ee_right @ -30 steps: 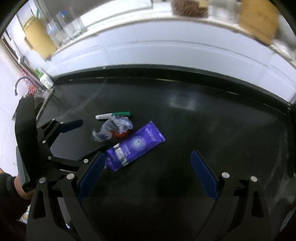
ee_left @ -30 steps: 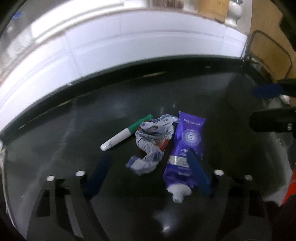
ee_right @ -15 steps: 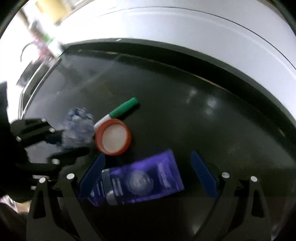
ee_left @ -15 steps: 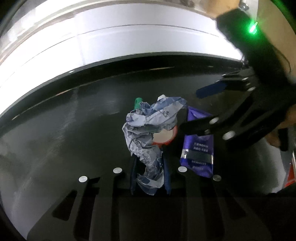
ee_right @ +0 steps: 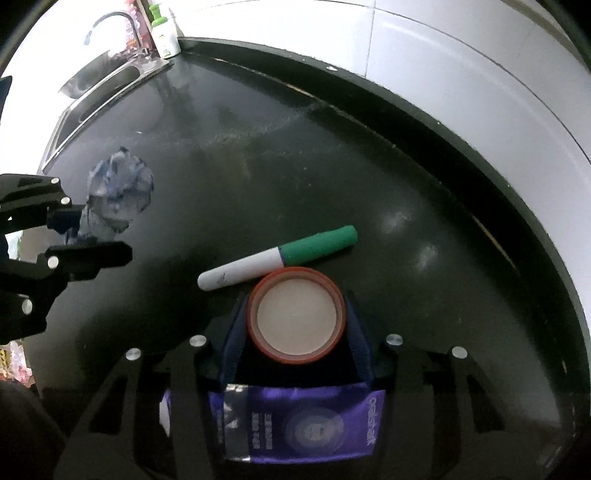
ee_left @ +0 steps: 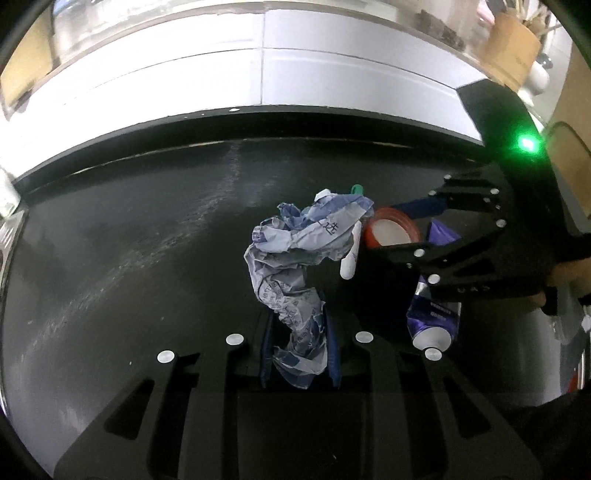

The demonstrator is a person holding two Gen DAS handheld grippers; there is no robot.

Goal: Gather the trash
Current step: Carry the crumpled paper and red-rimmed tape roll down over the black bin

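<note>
My left gripper [ee_left: 297, 314] is shut on the lower end of a crumpled blue-and-white paper wrapper [ee_left: 295, 251], which sticks up in front of it. In the right wrist view the same wrapper [ee_right: 118, 195] hangs in the left gripper [ee_right: 79, 232] at the far left. My right gripper [ee_right: 295, 306] points down over a red cap [ee_right: 297, 319] with a white inside. Its jaws are closing, and the blue pads sit against both sides of the rim. A green-capped white marker [ee_right: 280, 256] lies just beyond the cap. A purple tube [ee_right: 306, 424] lies under the gripper's body.
Everything rests on a black countertop [ee_right: 258, 147] backed by a white tiled wall [ee_left: 258, 85]. A steel sink [ee_right: 96, 81] and a soap bottle [ee_right: 164, 33] stand at the far left corner. A person's hand [ee_left: 569, 273] holds the right gripper.
The left gripper shut on the wrapper and carried it off to the left, uncovering the red cap. The right gripper came down over the cap and its jaws narrowed around it.
</note>
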